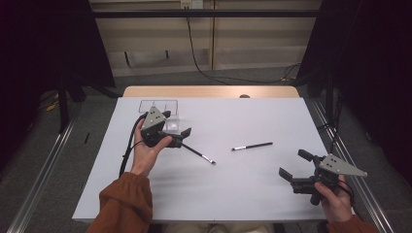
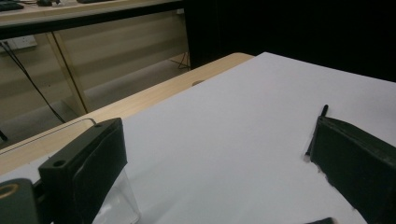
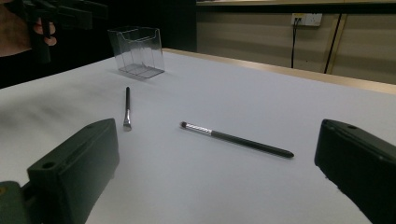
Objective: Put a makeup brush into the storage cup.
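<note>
Two thin black makeup brushes lie on the white desk [image 1: 252, 194]. One brush with a flat tip [image 1: 200, 154] lies near the middle, its handle end just beside the left hand-held gripper [image 1: 179, 137]. In the right gripper view this brush [image 3: 127, 108] lies in front of the clear plastic holder box [image 3: 137, 51]. The other brush, with a silver ferrule and a small round tip [image 1: 252, 145], lies to the right of the first one, apart from it. In the right gripper view it [image 3: 236, 139] lies between the two black jaws but farther away. The left hand-held gripper is held above the desk, close to the clear box [image 1: 171, 124], and its jaws stand wide apart with nothing between them. The right hand-held gripper [image 1: 292, 166] is near the right front corner of the desk, also with jaws apart and holding nothing.
</note>
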`<state>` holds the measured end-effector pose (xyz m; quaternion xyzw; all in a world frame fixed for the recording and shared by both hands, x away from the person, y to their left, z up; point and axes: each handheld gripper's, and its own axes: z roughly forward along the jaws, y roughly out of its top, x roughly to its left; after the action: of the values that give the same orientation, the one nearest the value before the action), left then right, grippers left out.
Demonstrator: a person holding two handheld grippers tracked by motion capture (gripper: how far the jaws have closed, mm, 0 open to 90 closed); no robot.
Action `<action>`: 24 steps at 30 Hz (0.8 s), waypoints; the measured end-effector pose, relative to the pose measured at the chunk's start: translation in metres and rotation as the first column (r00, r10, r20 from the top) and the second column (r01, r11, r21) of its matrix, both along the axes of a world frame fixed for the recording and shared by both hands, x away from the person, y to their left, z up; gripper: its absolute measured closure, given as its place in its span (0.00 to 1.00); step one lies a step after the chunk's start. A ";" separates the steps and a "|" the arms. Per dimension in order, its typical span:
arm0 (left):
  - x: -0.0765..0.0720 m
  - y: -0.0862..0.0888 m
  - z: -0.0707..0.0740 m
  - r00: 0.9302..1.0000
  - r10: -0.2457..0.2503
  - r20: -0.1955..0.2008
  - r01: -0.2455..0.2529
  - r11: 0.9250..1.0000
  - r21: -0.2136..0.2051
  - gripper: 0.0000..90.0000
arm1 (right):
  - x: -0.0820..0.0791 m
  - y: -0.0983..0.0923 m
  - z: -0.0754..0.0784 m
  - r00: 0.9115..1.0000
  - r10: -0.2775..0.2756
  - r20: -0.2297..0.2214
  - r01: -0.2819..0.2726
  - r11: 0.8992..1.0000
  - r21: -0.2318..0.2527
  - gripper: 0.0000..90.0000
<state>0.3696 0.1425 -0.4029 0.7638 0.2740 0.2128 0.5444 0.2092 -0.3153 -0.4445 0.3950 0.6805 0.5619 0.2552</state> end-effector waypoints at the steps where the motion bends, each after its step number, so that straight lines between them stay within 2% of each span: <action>1: 0.003 -0.001 0.000 1.000 -0.001 -0.005 0.001 1.000 0.001 0.04 | 0.000 0.000 0.000 1.000 0.000 0.000 0.000 1.000 0.000 0.00; 5: 0.010 -0.003 -0.004 1.000 -0.010 -0.023 0.010 1.000 -0.020 0.04 | 0.000 0.000 0.000 1.000 0.000 -0.001 0.000 1.000 0.000 0.00; 8: 0.012 -0.006 -0.006 0.998 -0.027 -0.050 0.027 1.000 -0.006 0.04 | 0.000 0.000 0.000 1.000 0.000 -0.001 0.000 1.000 -0.003 0.00; 13: 0.015 -0.010 -0.001 0.996 -0.056 -0.063 0.058 0.998 0.022 0.04 | 0.000 -0.001 0.000 1.000 0.000 -0.002 0.000 1.000 -0.003 0.00; 17: 0.017 -0.014 0.007 0.991 -0.086 -0.100 0.094 0.993 0.071 0.04 | 0.000 -0.001 0.000 1.000 0.001 0.002 -0.001 1.000 -0.002 0.00; 21: 0.020 -0.016 0.007 0.988 -0.099 -0.122 0.114 0.986 0.118 0.04 | 0.000 -0.001 0.000 1.000 0.001 0.002 -0.001 1.000 -0.003 0.00; 24: 0.021 -0.018 0.004 0.985 -0.103 -0.136 0.125 0.978 0.169 0.04 | 0.000 -0.001 0.000 1.000 0.001 0.000 -0.001 1.000 -0.002 0.00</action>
<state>0.3911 0.1241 -0.3986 0.8355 0.2437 0.1558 0.4671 0.2088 -0.3163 -0.4446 0.3944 0.6813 0.5612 0.2554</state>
